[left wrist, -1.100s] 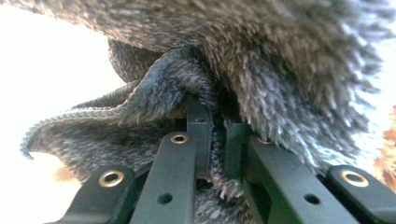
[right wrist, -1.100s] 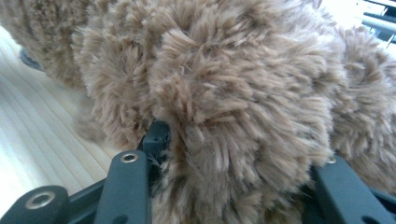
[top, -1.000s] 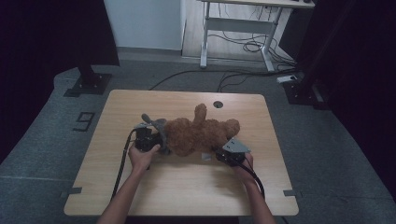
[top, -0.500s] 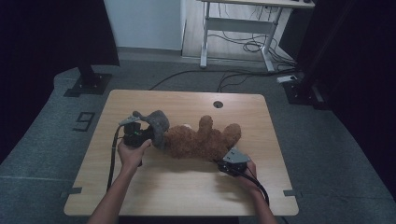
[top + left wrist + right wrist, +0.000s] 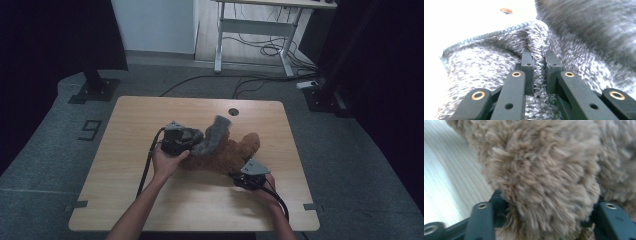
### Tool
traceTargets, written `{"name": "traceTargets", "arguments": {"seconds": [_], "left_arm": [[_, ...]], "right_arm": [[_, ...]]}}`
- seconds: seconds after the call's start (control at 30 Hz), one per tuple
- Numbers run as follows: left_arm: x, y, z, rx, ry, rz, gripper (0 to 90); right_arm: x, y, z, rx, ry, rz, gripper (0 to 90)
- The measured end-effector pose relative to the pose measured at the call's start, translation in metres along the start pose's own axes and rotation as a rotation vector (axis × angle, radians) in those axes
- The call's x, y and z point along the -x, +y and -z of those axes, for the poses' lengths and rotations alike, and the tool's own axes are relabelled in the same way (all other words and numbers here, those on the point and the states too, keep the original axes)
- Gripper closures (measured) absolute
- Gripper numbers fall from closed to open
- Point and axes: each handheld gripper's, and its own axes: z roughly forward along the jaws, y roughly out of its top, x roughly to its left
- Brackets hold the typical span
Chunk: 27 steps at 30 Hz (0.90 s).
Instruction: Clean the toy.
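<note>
Since the earlier frames we see the left hand and its claw (image 5: 192, 140) come up and toward the far side of the bench (image 5: 135, 120), dragging the grey knit garment (image 5: 214, 134) up off the teddy bear (image 5: 227, 155); the garment now stands bunched and raised above the bear's near-left end instead of lying against it. The right claw's jaws have just been opening, with brown fur between them.

Largest first: we note a wooden bench with rounded corners and a small round hole (image 5: 233, 112) near its far edge. On it, about the middle, the brown teddy bear lies on its side, one limb (image 5: 251, 141) pointing to the far right.

The grey garment hangs from the left claw, its lower part touching the bear. In the left claw's own view the jaws are clenched on a fold of the knit (image 5: 537, 65), a stitched hem (image 5: 486, 36) running across above.

The right claw (image 5: 243, 176) sits at the bear's near-right end. Its view shows a thick tuft of fur (image 5: 544, 177) bulging between parted jaws; we cannot tell whether the pads press on it.
</note>
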Motion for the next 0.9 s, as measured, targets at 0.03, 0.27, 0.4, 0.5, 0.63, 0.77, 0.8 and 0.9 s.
{"name": "traceTargets", "arguments": {"seconds": [0.03, 0.27, 0.4, 0.5, 0.63, 0.77, 0.8, 0.9], "left_arm": [[-0.002, -0.003, 0.001, 0.0, 0.001, 0.002, 81.2], [-0.002, -0.02, 0.006, 0.028, 0.004, 0.001, 81.7], [-0.002, -0.025, 0.008, 0.037, -0.004, 0.004, 81.8], [-0.001, -0.029, 0.01, 0.042, -0.012, 0.005, 81.8], [0.0, -0.035, 0.013, 0.05, -0.022, 0.008, 81.8], [-0.001, -0.038, 0.015, 0.047, -0.032, 0.02, 81.8], [-0.001, -0.038, 0.016, 0.045, -0.03, 0.018, 81.8], [-0.001, -0.04, 0.018, 0.042, -0.044, 0.033, 81.8]], "right_arm": [[0.001, 0.0, 0.002, 0.002, 0.012, -0.019, 33.9], [0.014, 0.004, 0.028, 0.071, 0.06, -0.187, 24.2], [0.028, 0.008, 0.05, 0.159, 0.031, -0.293, 19.9], [0.033, 0.008, 0.053, 0.162, 0.012, -0.333, 15.4], [0.032, 0.012, 0.04, 0.137, 0.009, -0.369, 10.6], [0.026, 0.019, 0.024, 0.105, 0.058, -0.398, 8.3], [0.023, 0.021, 0.02, 0.09, 0.054, -0.391, 10.3], [0.022, 0.021, 0.016, 0.076, 0.043, -0.402, 26.1]]}}
